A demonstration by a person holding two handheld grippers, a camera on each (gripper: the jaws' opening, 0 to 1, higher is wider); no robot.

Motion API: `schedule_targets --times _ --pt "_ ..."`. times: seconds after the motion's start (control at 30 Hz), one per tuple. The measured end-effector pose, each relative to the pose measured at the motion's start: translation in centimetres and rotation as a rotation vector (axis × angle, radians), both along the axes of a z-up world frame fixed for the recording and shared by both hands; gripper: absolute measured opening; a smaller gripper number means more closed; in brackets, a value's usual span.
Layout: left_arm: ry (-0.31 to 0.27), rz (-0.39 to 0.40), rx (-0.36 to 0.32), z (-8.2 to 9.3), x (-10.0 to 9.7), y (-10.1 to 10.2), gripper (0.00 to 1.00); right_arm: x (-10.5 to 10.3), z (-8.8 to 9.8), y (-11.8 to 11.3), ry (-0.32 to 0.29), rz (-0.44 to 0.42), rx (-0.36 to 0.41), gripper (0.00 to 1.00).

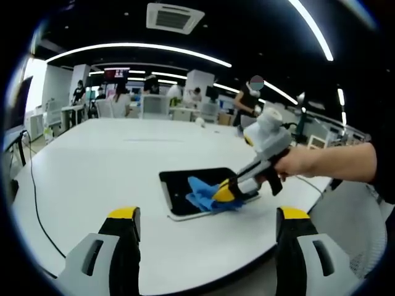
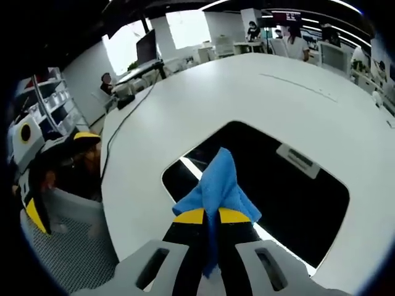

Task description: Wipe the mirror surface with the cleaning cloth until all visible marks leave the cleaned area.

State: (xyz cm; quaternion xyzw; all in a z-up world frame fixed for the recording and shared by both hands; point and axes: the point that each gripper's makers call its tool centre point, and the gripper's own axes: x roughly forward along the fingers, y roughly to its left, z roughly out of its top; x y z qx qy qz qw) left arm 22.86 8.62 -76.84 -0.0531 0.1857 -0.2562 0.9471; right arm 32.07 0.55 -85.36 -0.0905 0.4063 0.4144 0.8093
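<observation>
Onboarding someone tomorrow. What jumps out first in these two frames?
The bright blue cloth, pinched between the shut jaws of the right gripper, lies on the dark mirror, which lies flat on the white table. In the left gripper view the same cloth sits on the mirror mid-table, while the left gripper hangs open and empty in the foreground.

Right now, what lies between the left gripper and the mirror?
Only bare white table between the left gripper and mirror, in the left gripper view.

left tool [image 1: 207, 222]: jaws spread wide, hovering | right tool [image 2: 211, 216]: jaws clamped together, angled down
</observation>
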Motion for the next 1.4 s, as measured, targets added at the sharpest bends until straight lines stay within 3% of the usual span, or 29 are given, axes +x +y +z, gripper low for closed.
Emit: schedule_targets --times 0.07,0.13,0.17,0.73,0.87,1.4 --pt "0.001 0.002 0.0 0.0 0.0 0.0 0.91 0.4 0.0 -0.2 -0.009 -0.009 -0.001 0.01" --pt "0.001 0.004 -0.001 0.0 0.0 0.1 0.91 0.5 0.0 -0.2 0.026 -0.027 0.024 0.01" --pt "0.0 0.004 -0.001 0.0 0.0 0.1 0.91 1.0 0.0 -0.4 0.002 -0.034 0.013 0.01" --pt "0.004 0.002 0.005 -0.1 0.0 0.0 0.92 4.4 -0.1 -1.2 0.024 -0.111 0.039 0.01" --pt "0.006 0.012 0.004 -0.1 0.0 0.2 0.92 4.1 0.1 -1.1 0.029 -0.11 0.036 0.01" --pt "0.008 0.004 -0.001 -0.1 0.1 0.1 0.91 6.0 0.1 -1.3 0.029 -0.14 0.052 0.01"
